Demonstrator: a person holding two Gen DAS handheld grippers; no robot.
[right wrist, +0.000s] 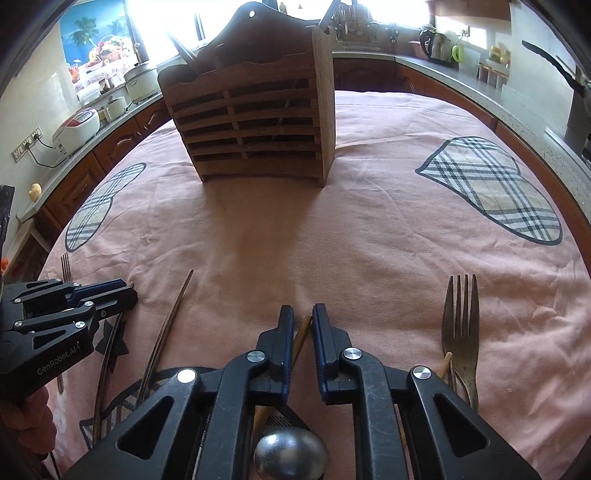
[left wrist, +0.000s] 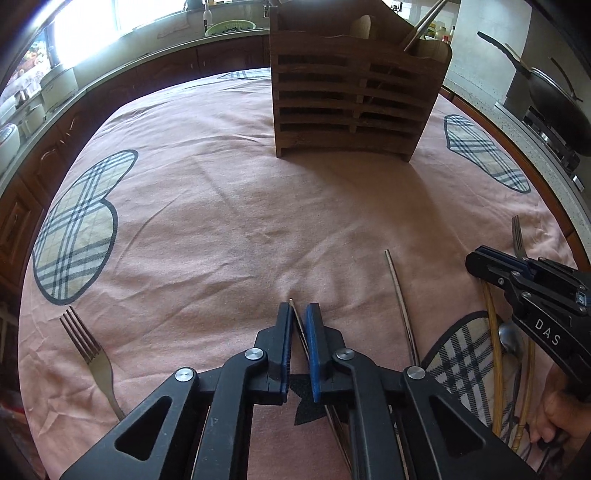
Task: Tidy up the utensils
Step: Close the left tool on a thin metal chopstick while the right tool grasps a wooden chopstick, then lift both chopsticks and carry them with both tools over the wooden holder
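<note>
Bench (right wrist: pixel 369 229) under pink cloth, edges cut off. One wooden rack (right wrist: pixel 255 125) at far middle, contents mostly hidden. Left gripper (left wrist: pixel 298 308) narrowly apart around thin chopstick (left wrist: pixel 295 314); contact unclear. Right gripper (right wrist: pixel 303 314) narrowly apart around wooden chopstick (right wrist: pixel 303 328). Three forks: (left wrist: pixel 92 354), (right wrist: pixel 461 325), third half hidden (left wrist: pixel 517 236). One spoon (right wrist: pixel 290 458), handle hidden.

Daylight pours in from the windows (left wrist: pixel 85 26) behind the counter and blows them out to white in both views. The wooden utensil holder (right wrist: pixel 255 122) is backlit and throws a soft shadow forward onto the pink tablecloth (right wrist: pixel 369 229). Fisheye distortion bends the edges, and the corners darken.
</note>
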